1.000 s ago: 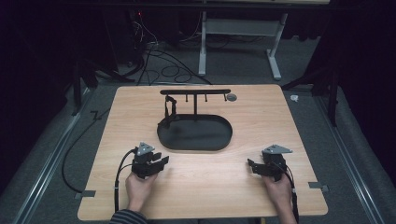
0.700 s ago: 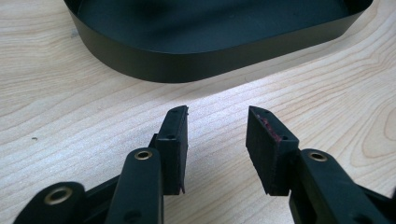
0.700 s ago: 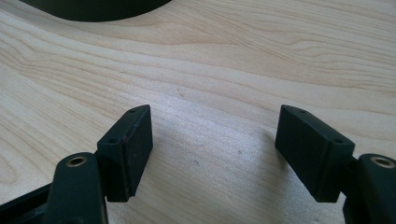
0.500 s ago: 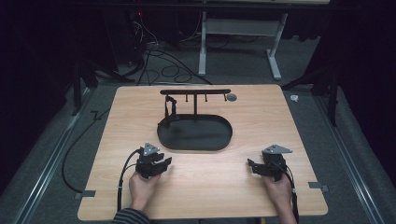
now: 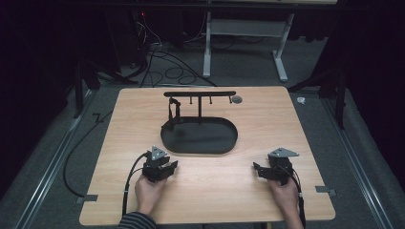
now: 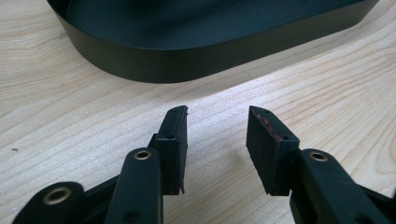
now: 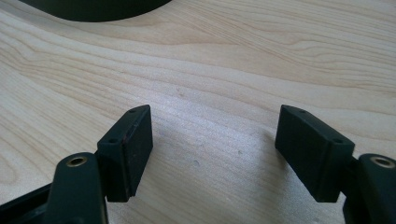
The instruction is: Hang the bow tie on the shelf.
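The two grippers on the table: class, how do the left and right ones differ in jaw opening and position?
The left gripper has its jaws apart by a narrower gap than the right gripper. The left gripper sits close to the black tray; the right gripper lies farther from it, over bare table. Both are open, empty and hand-held.

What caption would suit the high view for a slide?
Two open hand-held grippers, left and right, rest on a wooden table before a black tray stand.

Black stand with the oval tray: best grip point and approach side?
Probably the upright post of the black stand, taken from the near side above the tray's low wall. It is slim enough for open fingers; the oval tray is far wider. The left gripper sits closest.
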